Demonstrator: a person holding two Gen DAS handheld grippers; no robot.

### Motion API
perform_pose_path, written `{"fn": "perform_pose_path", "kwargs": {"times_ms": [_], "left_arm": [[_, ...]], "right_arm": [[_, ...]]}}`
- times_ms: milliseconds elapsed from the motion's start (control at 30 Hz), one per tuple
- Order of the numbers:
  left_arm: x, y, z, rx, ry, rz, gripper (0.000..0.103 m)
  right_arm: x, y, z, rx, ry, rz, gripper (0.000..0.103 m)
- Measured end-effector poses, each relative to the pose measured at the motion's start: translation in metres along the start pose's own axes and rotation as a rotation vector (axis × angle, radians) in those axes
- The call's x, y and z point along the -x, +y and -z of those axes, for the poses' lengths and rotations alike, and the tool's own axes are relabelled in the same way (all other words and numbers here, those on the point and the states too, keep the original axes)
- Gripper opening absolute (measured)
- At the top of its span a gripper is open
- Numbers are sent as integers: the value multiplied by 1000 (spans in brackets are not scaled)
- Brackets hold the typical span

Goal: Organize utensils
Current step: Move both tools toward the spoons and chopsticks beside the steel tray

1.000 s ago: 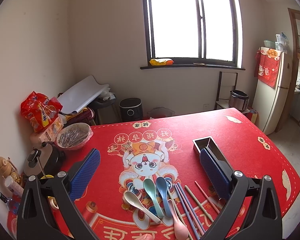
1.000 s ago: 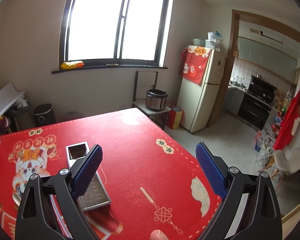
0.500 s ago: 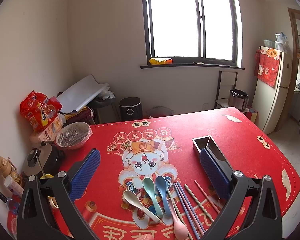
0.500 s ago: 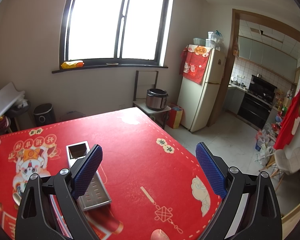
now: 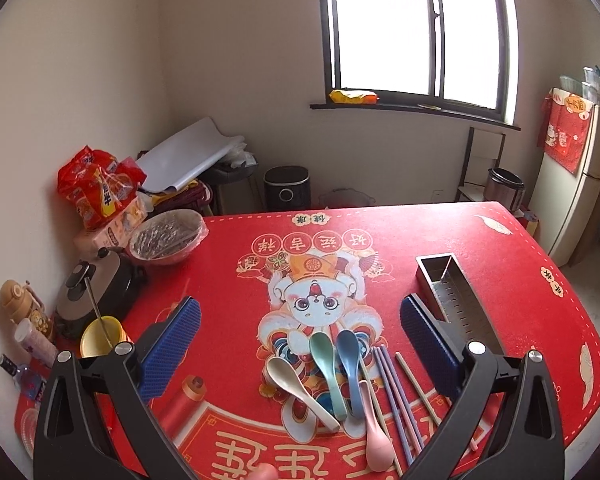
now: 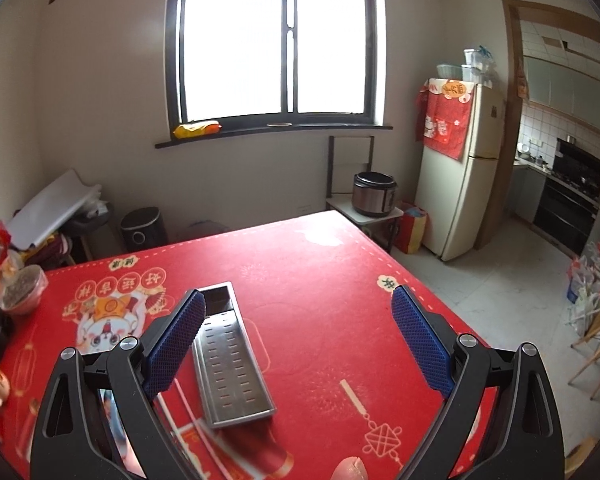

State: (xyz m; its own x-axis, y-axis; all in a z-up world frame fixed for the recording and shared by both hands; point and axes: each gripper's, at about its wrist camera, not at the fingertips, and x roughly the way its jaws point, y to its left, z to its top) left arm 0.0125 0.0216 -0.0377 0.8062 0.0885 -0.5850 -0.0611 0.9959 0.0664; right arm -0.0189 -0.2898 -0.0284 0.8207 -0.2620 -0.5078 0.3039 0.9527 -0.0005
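Note:
On the red table mat (image 5: 228,280) lie a white spoon (image 5: 300,392), a green spoon (image 5: 326,364), a blue spoon (image 5: 350,364) and a pink spoon (image 5: 376,432), side by side. Purple chopsticks (image 5: 396,396) and tan chopsticks (image 5: 418,388) lie just right of them. A long steel utensil tray (image 5: 456,304) sits to the right; it also shows in the right wrist view (image 6: 230,364), empty. My left gripper (image 5: 300,332) is open above the spoons. My right gripper (image 6: 298,332) is open and empty above the mat, the tray by its left finger.
At the table's left edge stand a foil-covered bowl (image 5: 166,236), a pot with lid (image 5: 96,292), a yellow cup (image 5: 100,334), snack bags (image 5: 96,188) and small bottles (image 5: 32,340). A fridge (image 6: 460,168) and rice cooker (image 6: 374,194) stand beyond the table's far right.
Both grippers have turned slightly left and stay open. The tray now sits nearer the middle of the right wrist view. Nothing on the table has moved.

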Motion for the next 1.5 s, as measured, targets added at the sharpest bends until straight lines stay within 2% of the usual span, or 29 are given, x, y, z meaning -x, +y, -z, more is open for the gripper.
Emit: {"fn": "perform_pose_path", "kwargs": {"times_ms": [100, 333, 467, 567, 633, 700, 733, 800, 900, 967, 1100, 1200, 1267, 1500], "left_arm": [[-13, 12, 9, 16, 42, -42, 98], [-43, 47, 41, 128, 173, -94, 98], [-57, 61, 64, 211, 262, -104, 97], [-65, 63, 80, 272, 324, -91, 96], [-69, 60, 90, 295, 362, -77, 89], [-72, 55, 100, 309, 395, -72, 74], [-73, 53, 105, 324, 408, -66, 72], [-75, 50, 113, 356, 424, -67, 58], [-74, 44, 123, 392, 432, -56, 42], [-73, 37, 126, 395, 434, -52, 37], [-75, 29, 130, 422, 436, -50, 36], [-83, 28, 134, 447, 453, -27, 36], [-93, 28, 136, 457, 460, 8, 36], [-142, 33, 145, 504, 519, 159, 36]], "right_arm": [[-15, 7, 7, 32, 21, -43, 91], [-49, 20, 35, 76, 140, -142, 91], [-62, 37, 55, 201, 217, -178, 91], [-73, 39, 60, 229, 262, -237, 91], [-82, 40, 59, 235, 270, -262, 91], [-90, 40, 59, 239, 282, -299, 91], [-94, 40, 59, 238, 293, -322, 91], [-102, 40, 60, 244, 323, -395, 91], [-109, 45, 63, 281, 340, -476, 91], [-113, 48, 66, 297, 346, -525, 91], [-120, 52, 73, 285, 386, -610, 91], [-121, 59, 80, 289, 433, -619, 91], [-119, 58, 80, 291, 424, -613, 91], [-117, 37, 71, 196, 420, -466, 91]]}}
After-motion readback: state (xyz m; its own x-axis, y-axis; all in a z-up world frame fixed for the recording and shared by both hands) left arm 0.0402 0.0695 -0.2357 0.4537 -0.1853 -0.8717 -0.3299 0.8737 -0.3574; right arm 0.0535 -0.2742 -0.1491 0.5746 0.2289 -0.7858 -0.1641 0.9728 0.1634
